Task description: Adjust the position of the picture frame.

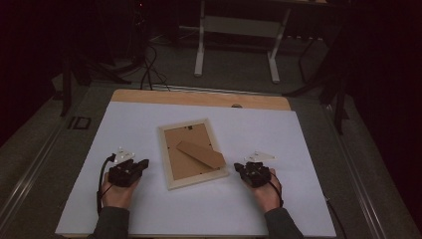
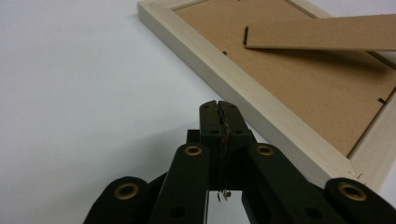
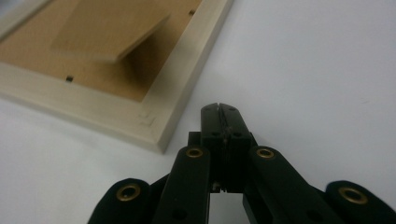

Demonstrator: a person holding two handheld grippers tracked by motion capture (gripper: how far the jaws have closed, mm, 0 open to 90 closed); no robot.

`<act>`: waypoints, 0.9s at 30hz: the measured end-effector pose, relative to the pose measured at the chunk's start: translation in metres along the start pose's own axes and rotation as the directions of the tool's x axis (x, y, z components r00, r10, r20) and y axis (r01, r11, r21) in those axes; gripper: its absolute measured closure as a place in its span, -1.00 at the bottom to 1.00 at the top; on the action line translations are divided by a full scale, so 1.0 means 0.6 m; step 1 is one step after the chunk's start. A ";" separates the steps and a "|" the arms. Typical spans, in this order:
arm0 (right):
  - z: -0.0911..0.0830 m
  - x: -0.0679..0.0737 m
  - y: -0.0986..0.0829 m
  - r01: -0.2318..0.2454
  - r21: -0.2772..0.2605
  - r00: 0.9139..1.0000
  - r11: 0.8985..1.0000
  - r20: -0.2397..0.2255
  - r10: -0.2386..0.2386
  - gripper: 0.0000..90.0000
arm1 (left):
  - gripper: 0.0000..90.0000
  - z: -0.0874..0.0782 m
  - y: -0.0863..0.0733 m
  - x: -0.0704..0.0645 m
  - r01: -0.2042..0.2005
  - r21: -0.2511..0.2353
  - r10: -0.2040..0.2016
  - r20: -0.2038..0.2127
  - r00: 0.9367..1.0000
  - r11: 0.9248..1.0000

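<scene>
The picture frame lies face down mid-tabletop, its cardboard stand propped up, with the left tongs and right tongs resting either side, pinched shut and empty; nothing's started, so they must open and close in next.

White sheet covers wooden tabletop; white desk legs & black cables on floor behind.

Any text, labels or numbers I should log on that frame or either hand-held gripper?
None readable. The picture frame lies face down, its brown backing and stand unprinted. The left hand-held gripper and right hand-held gripper carry no visible marking. The white table cover is plain.
</scene>
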State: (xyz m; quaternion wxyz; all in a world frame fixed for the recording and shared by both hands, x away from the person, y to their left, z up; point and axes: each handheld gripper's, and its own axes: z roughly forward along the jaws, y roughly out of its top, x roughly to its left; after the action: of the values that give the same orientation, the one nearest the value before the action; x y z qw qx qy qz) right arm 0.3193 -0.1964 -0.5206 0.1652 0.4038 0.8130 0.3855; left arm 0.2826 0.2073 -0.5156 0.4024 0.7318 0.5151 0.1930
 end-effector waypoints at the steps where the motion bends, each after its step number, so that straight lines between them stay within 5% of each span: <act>1: 0.003 0.002 -0.001 0.004 0.006 1.000 1.000 -0.004 -0.004 0.99 | 1.00 0.003 0.002 -0.002 -0.014 0.009 0.014 -0.011 1.000 1.000; 19: 0.030 0.023 -0.003 0.016 0.044 0.999 0.999 -0.041 -0.015 1.00 | 1.00 0.075 0.012 0.003 -0.015 0.102 0.018 -0.023 1.000 0.995; 27: 0.029 0.020 -0.003 0.011 0.048 0.999 0.999 -0.050 -0.009 1.00 | 1.00 0.095 0.028 -0.009 -0.078 0.128 0.080 -0.010 0.997 0.989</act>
State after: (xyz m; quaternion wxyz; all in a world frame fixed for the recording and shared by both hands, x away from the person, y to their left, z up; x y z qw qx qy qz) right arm 0.3210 -0.1788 -0.5329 0.1369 0.3939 0.8280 0.3748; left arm 0.3299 0.1775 -0.5360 0.3432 0.7742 0.5001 0.1810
